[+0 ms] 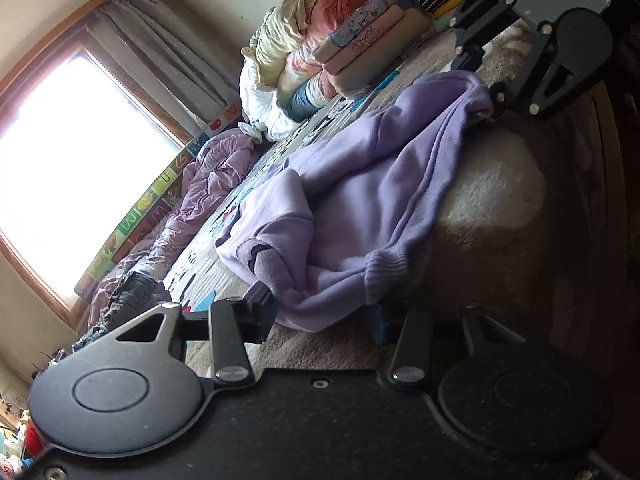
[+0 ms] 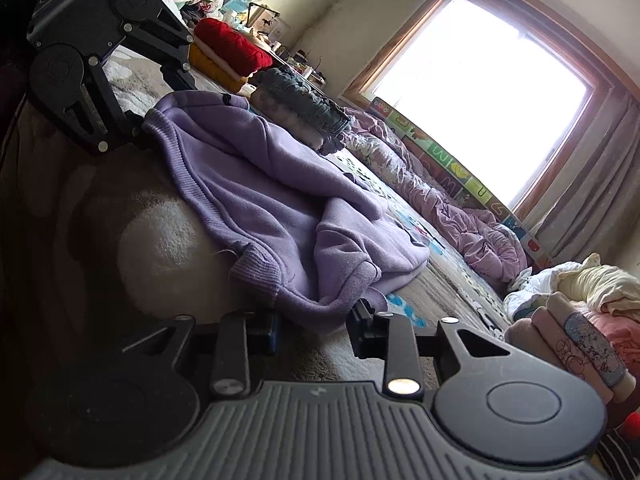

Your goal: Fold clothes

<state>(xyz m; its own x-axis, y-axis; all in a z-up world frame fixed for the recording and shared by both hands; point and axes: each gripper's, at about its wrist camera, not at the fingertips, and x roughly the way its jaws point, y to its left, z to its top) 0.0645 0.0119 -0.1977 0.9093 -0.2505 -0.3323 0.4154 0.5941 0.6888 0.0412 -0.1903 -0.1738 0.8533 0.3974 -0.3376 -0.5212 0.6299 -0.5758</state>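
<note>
A lilac sweatshirt (image 1: 380,184) lies rumpled on a bed, its ribbed hem toward me. In the left wrist view my left gripper (image 1: 322,320) is shut on a bunched edge of the sweatshirt near a ribbed cuff. At the top right my right gripper (image 1: 494,104) pinches the other corner. The right wrist view shows the same sweatshirt (image 2: 260,184) with my right gripper (image 2: 312,330) shut on its near edge. The left gripper (image 2: 138,132) holds the far hem corner at the upper left. The hem hangs stretched between the two grips.
A fuzzy beige blanket (image 1: 480,208) covers the bed's near edge. A stack of folded clothes (image 1: 360,48) and loose laundry sit at one end, and folded jeans (image 2: 304,100) at the other. A crumpled purple quilt (image 1: 208,184) lies along the window (image 2: 480,80) side.
</note>
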